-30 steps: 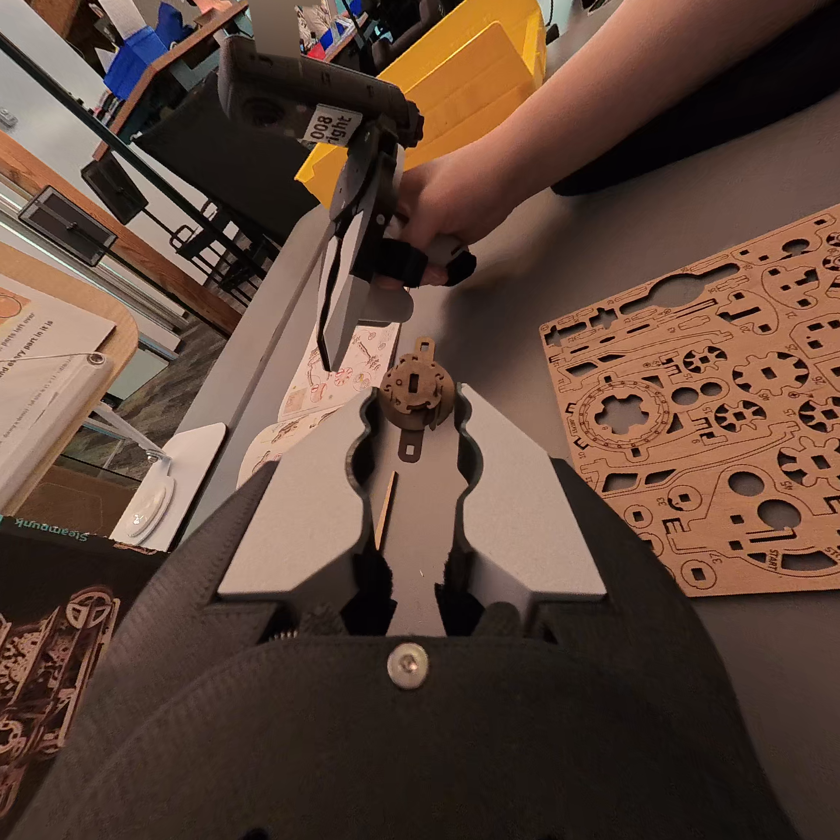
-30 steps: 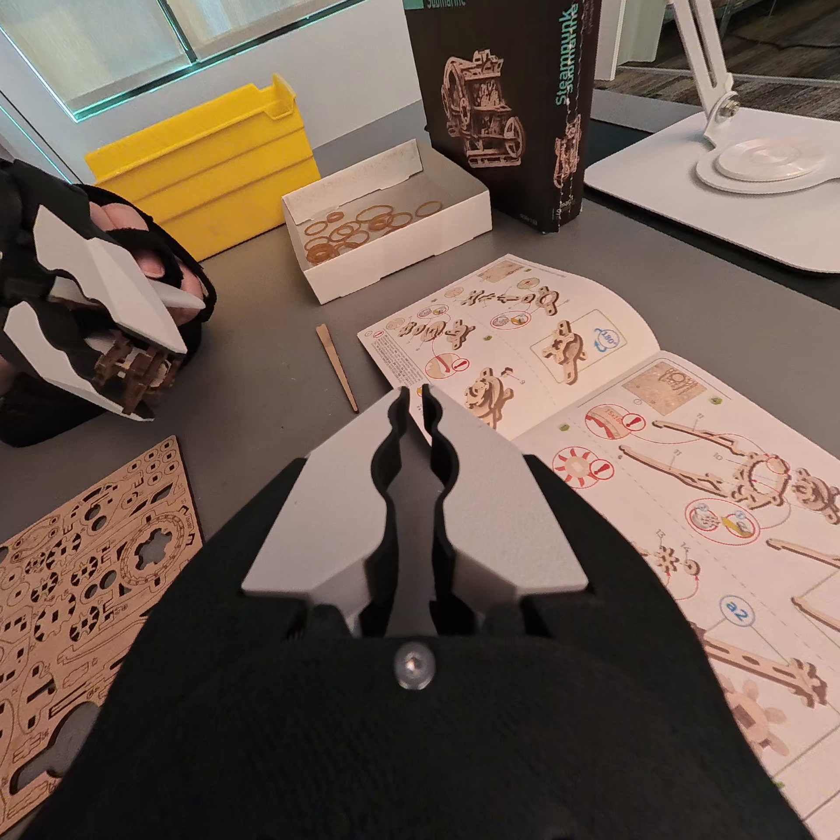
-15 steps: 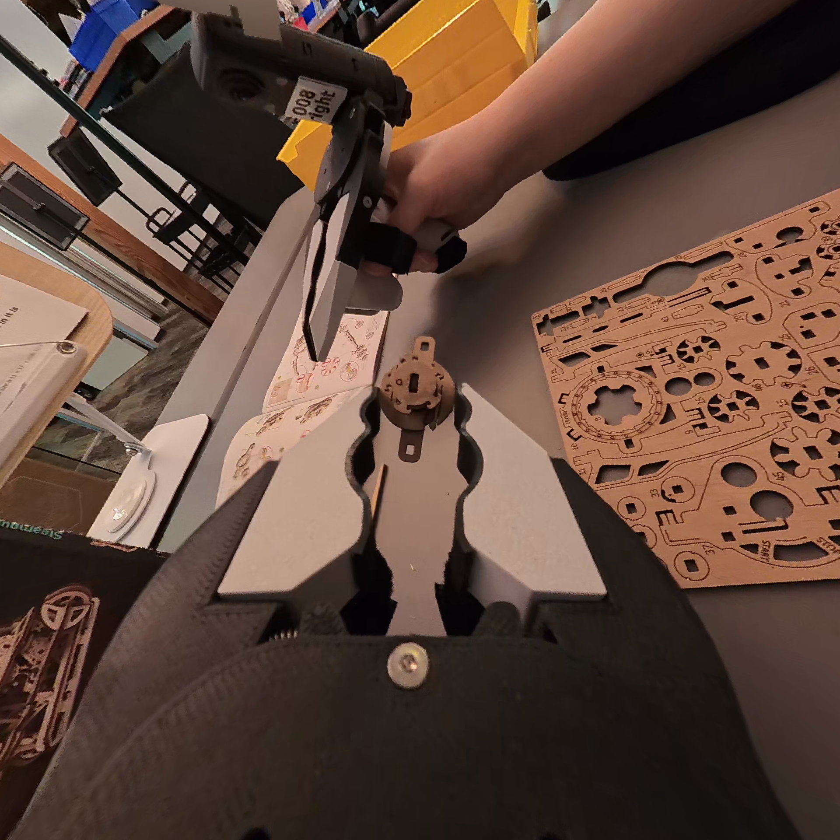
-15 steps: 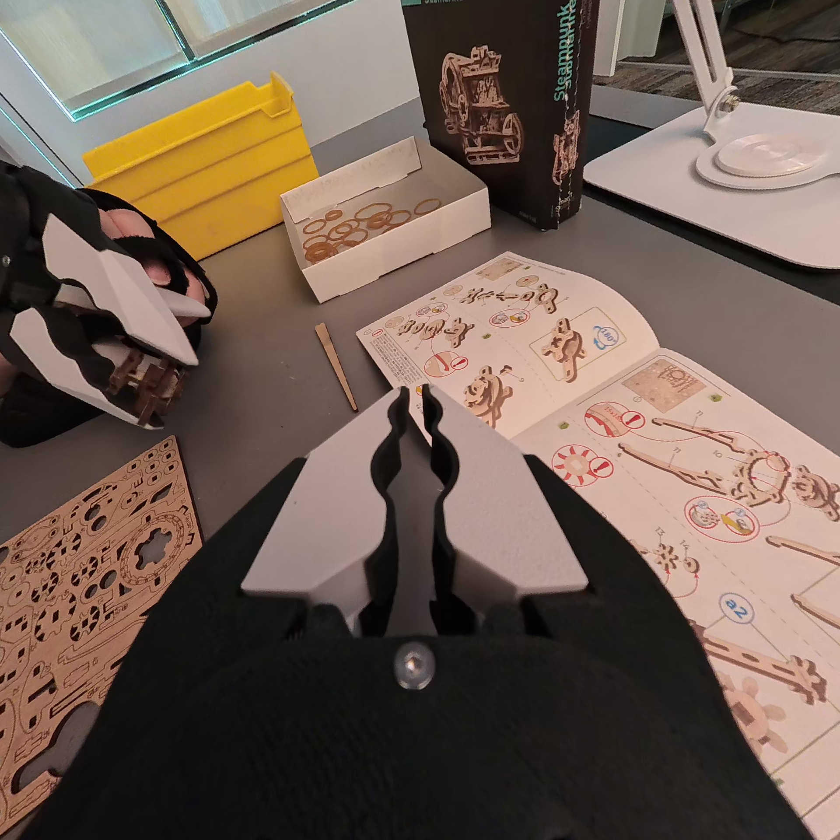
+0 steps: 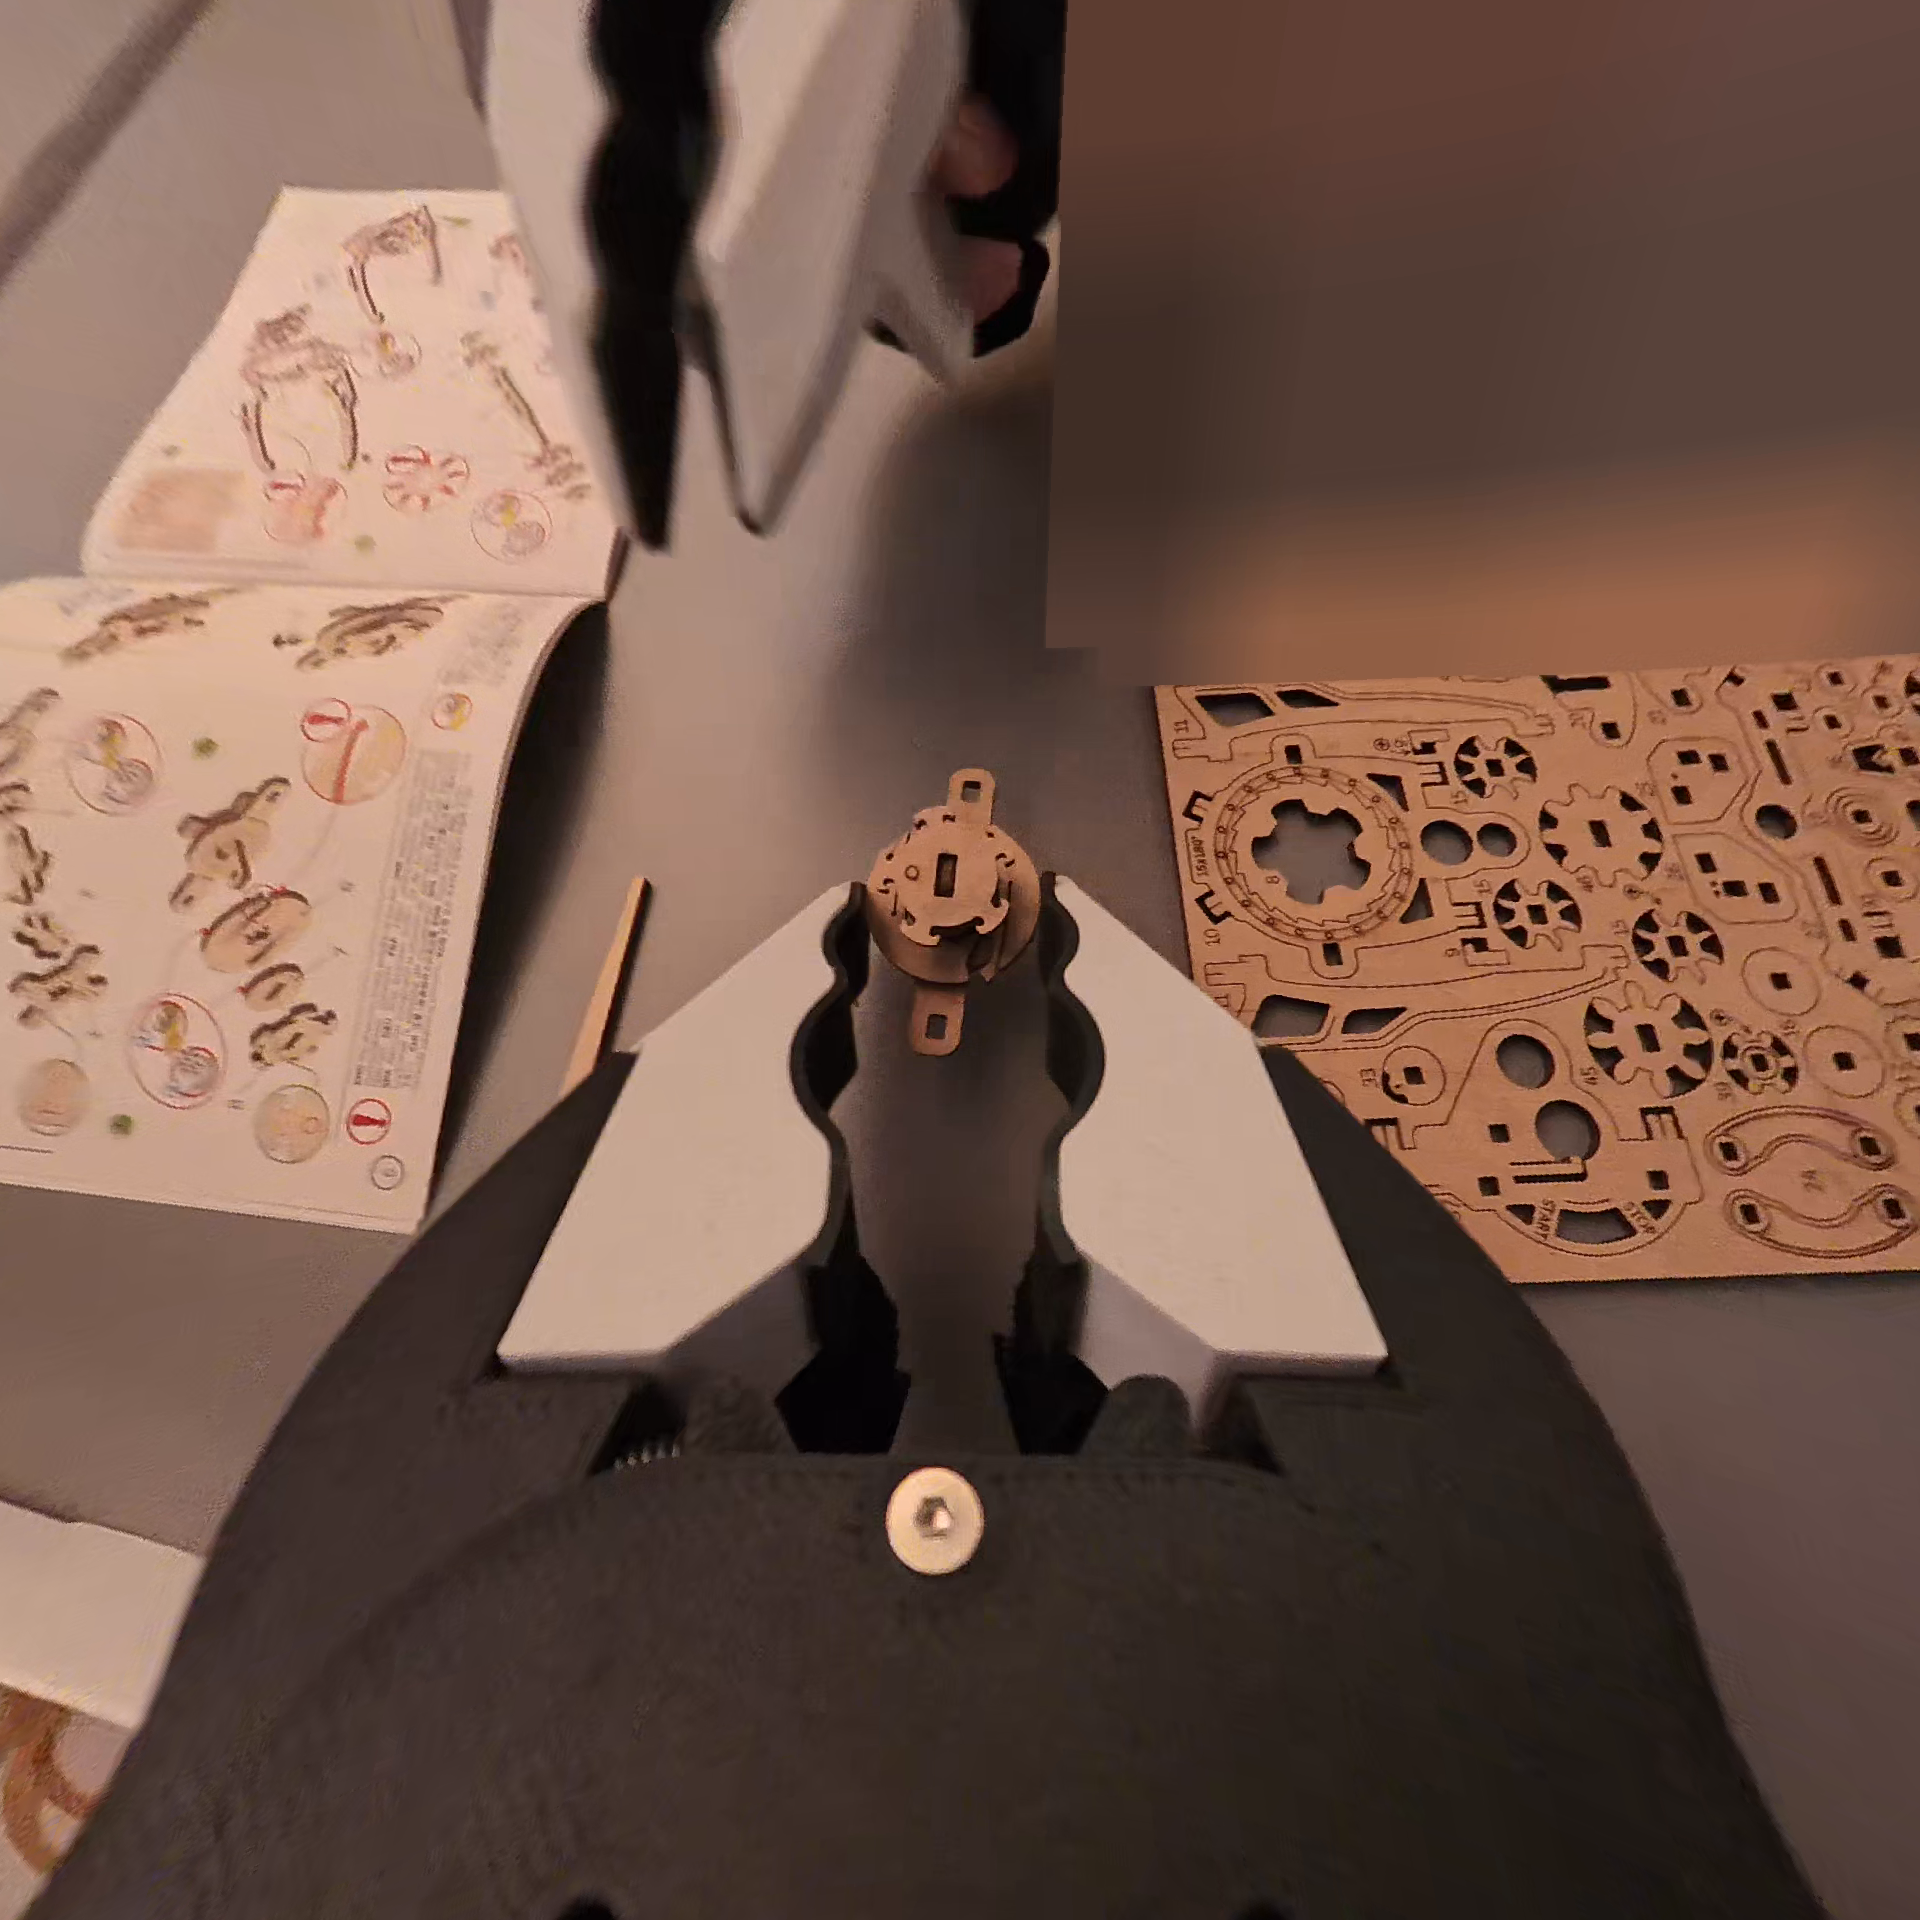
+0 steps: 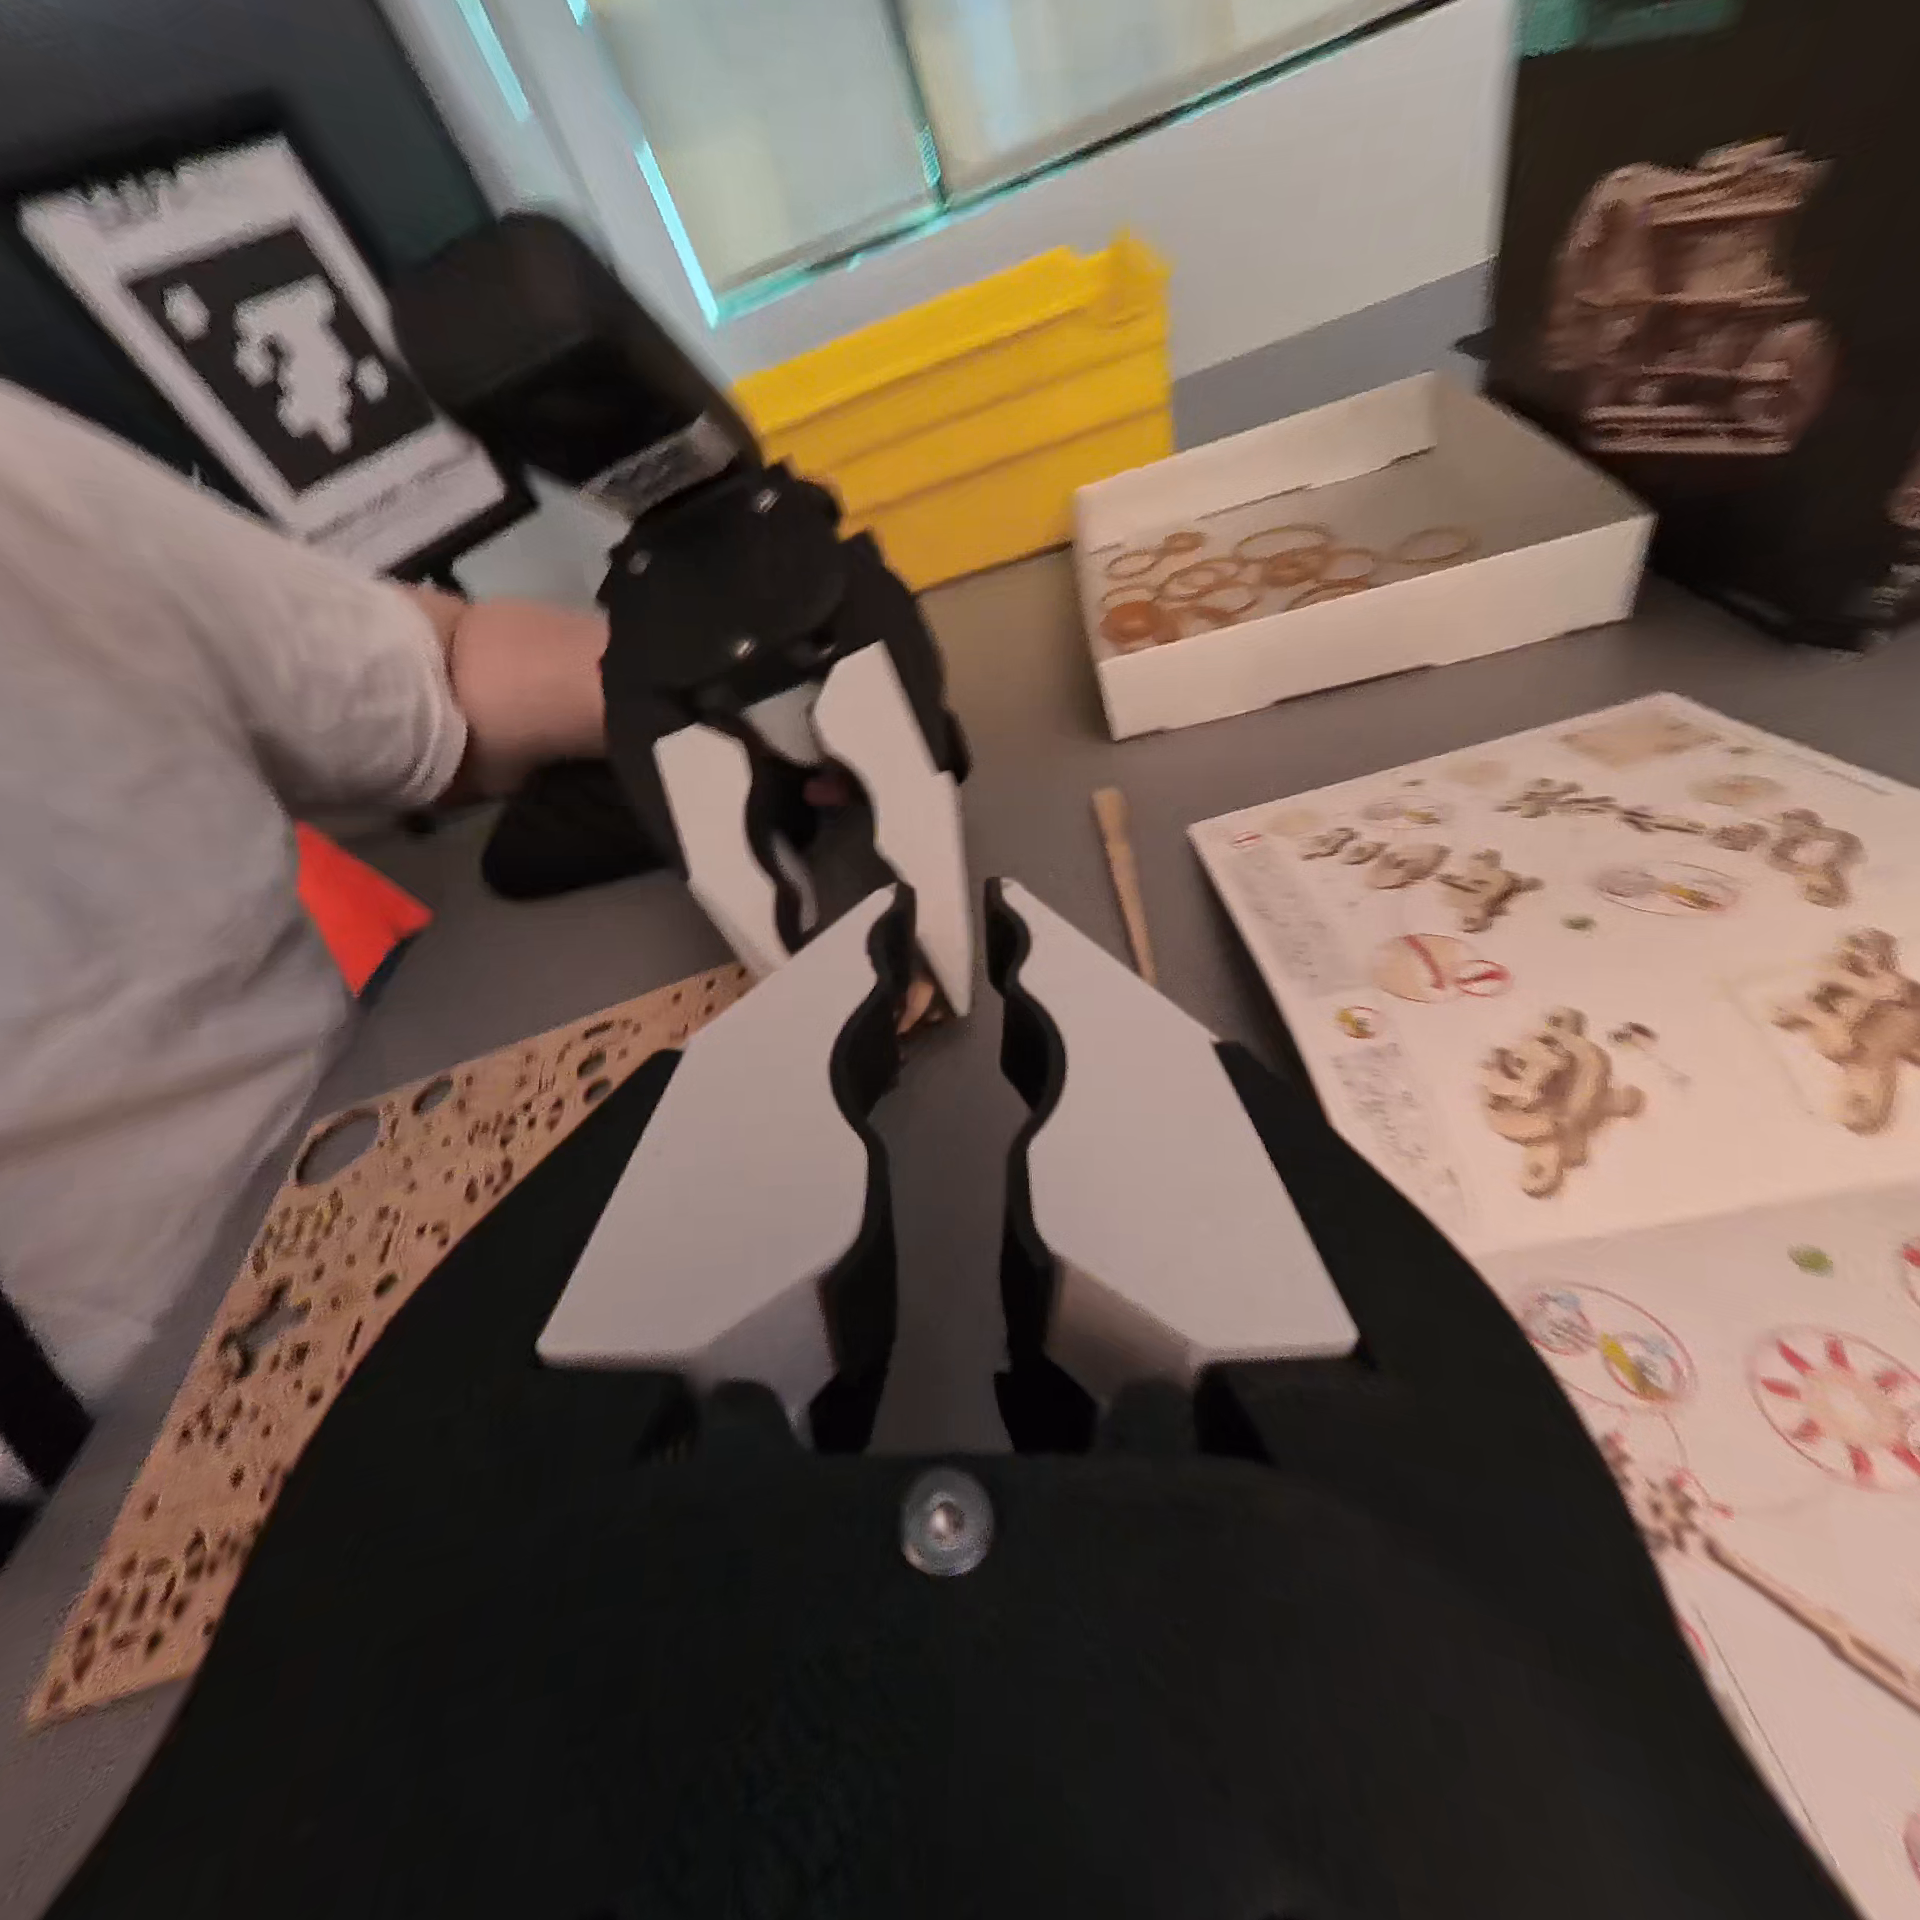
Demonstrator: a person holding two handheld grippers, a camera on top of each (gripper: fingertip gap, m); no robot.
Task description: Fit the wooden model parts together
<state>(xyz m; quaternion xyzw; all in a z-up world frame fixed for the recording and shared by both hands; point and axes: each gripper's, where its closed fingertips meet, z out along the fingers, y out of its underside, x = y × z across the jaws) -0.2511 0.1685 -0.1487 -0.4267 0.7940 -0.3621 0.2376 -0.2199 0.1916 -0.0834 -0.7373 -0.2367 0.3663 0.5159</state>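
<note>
Bare table [image 5: 852, 665] runs between booklet [image 5: 260, 831] and sheet [image 5: 1558, 1039]. A stick [image 5: 608, 982] lies in that lane by the booklet. The right gripper [image 5: 701, 530] hangs over its far end

Grey table [image 5: 810, 665]: booklet [image 5: 260, 790] left, stick [image 5: 608, 977] beside it, cut sheet [image 5: 1558, 1039] right, white box [image 6: 1351, 582], yellow bin [image 6: 966, 416] far.

Likely lab: fiducial marker board [image 6: 275, 338], yellow bins [image 6: 966, 416], grey worktable [image 5: 883, 665].

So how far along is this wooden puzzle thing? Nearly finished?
Early days. Done: one small round wooden assembly, held in the left gripper. In hand: the empty right gripper is close beside it. Left: the wooden parts sheet holds many uncut pieces.
</note>
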